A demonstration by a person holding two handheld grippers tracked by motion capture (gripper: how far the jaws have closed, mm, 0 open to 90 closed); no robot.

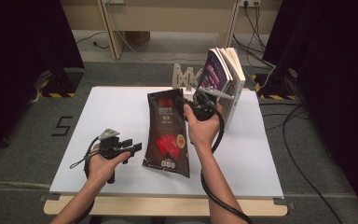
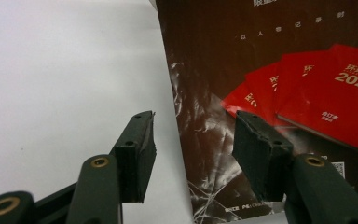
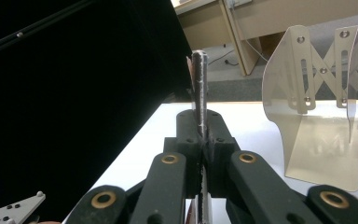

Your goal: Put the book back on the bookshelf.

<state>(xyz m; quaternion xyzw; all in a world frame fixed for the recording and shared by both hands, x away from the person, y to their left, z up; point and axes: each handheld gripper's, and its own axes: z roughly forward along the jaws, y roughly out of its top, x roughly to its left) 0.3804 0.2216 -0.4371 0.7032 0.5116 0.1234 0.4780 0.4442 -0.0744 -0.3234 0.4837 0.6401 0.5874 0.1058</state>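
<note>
R gripper [image 1: 186, 103] is clamping magazine [image 1: 168, 133] top edge, mag hanging below it; L gripper [image 1: 137, 147] jaws sitting apart, straddling mag's near edge.

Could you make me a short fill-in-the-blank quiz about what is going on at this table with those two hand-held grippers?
1. The right hand-held gripper is shut on the top edge of the dark ____.
2. The left hand-held gripper has its jaws ____, with nothing pressed between the pads.
3. The magazine has a dark brown cover printed with booklets coloured ____.
4. The books stand upright at the far ____ side of the white board.

Missing words: magazine; open; red; right
</note>
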